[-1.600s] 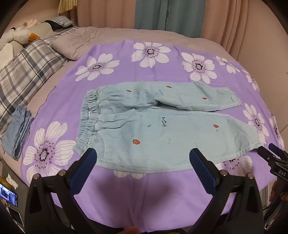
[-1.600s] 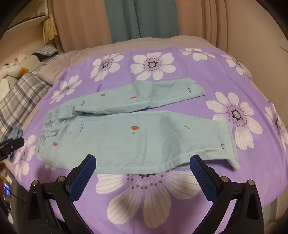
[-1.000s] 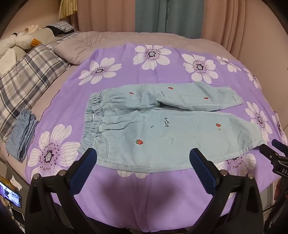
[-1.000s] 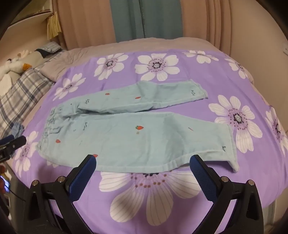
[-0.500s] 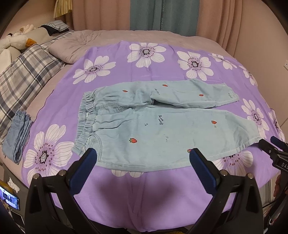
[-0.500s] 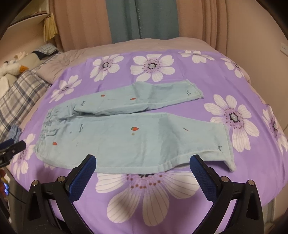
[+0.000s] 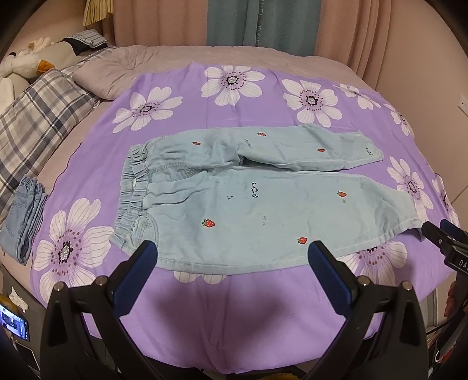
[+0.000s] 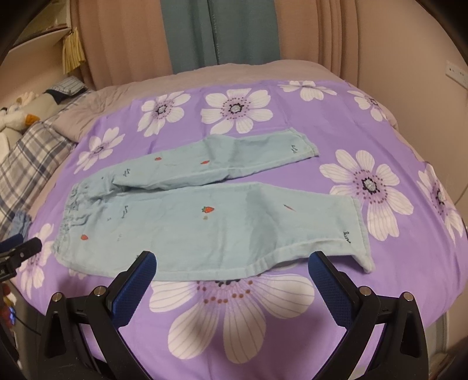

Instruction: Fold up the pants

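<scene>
Both views drifted slightly, nothing else; pants (image 7: 263, 210) flat, unfolded on bedspread (image 7: 234, 321); left gripper (image 7: 232, 257) and right gripper (image 8: 232, 267) spread wide, empty; folding not begun.

A bed (image 7: 163, 55) in a dim, warm-lit room carries a purple sheet (image 7: 239, 315) printed with white flowers, spread across its middle to the near edge. Pink curtains (image 7: 158, 20) and a teal drape (image 7: 263, 20) hang behind the far edge. A plaid pillow (image 7: 35, 122) and plush toys (image 7: 20, 61) occupy the left side; a wall socket (image 8: 454, 73) shows at right.
</scene>
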`<act>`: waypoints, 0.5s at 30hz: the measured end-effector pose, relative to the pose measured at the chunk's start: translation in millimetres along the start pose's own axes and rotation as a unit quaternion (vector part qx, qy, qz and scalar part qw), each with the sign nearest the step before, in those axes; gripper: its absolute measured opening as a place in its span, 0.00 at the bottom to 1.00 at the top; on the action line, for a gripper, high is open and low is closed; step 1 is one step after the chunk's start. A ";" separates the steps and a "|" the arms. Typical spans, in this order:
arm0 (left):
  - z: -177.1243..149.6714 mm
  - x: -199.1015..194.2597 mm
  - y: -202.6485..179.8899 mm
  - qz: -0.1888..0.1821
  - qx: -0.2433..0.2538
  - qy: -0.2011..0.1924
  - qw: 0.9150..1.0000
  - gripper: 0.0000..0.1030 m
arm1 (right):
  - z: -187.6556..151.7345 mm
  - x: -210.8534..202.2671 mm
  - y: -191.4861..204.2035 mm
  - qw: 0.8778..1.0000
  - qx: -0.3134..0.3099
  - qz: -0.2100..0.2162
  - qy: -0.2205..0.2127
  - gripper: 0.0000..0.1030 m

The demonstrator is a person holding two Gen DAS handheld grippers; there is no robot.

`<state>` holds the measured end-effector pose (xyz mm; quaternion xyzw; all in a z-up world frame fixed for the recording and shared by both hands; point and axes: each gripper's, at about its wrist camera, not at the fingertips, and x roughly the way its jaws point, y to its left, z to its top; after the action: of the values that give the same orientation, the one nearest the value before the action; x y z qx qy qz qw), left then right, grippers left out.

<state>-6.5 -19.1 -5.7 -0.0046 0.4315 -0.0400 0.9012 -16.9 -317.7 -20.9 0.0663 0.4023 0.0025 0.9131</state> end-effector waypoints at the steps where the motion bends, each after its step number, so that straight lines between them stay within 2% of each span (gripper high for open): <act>1: 0.0 0.1 0.6 0.001 -0.001 0.001 1.000 1.00 | -0.2 -0.4 0.0 1.000 -0.001 -0.001 -0.001 1.00; 15: -0.5 -0.5 4.9 -0.001 -0.001 0.000 1.000 1.00 | 1.0 -0.9 1.4 1.000 -0.004 0.000 0.000 1.00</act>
<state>-6.9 -14.1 -5.9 -0.0061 0.4320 -0.0406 0.9010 -16.7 -316.5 -19.5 0.0626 0.4028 0.0038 0.9132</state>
